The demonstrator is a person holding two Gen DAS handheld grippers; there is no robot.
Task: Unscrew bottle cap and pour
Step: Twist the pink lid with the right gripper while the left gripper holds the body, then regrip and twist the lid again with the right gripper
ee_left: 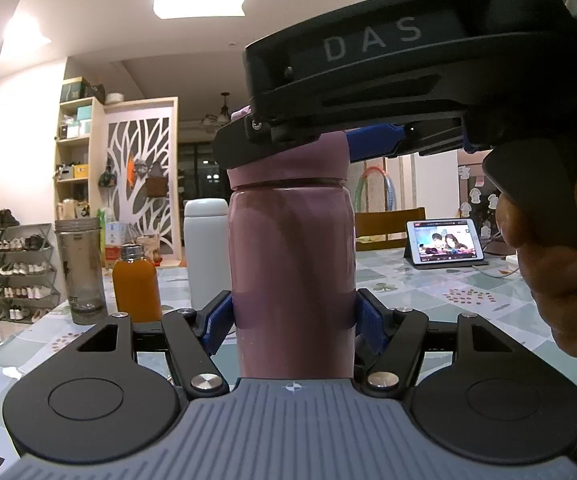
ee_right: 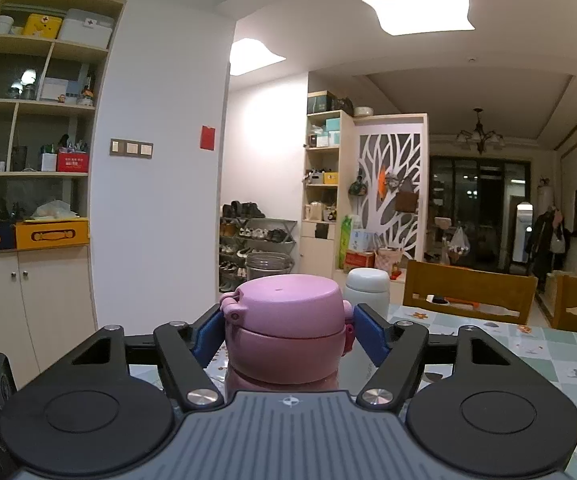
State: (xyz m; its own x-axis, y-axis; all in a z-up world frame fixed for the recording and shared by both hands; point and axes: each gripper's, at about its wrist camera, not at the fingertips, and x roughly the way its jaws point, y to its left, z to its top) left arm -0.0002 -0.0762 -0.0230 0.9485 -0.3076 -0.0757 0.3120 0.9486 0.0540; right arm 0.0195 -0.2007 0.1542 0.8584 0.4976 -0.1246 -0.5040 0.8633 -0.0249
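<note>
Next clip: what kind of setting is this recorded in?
Most likely a home dining area: a table with a leaf-patterned cloth, a metal shoe rack full of shoes, and open wooden shelves of household boxes.

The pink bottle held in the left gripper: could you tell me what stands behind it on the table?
A white flask stands just behind the pink bottle, its right side covered. A wooden chair shows behind too; anything directly behind the bottle is hidden.

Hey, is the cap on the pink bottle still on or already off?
Still on. The cap sits atop the pink bottle, with the right gripper clamped around it and the left gripper holding the body upright.
</note>
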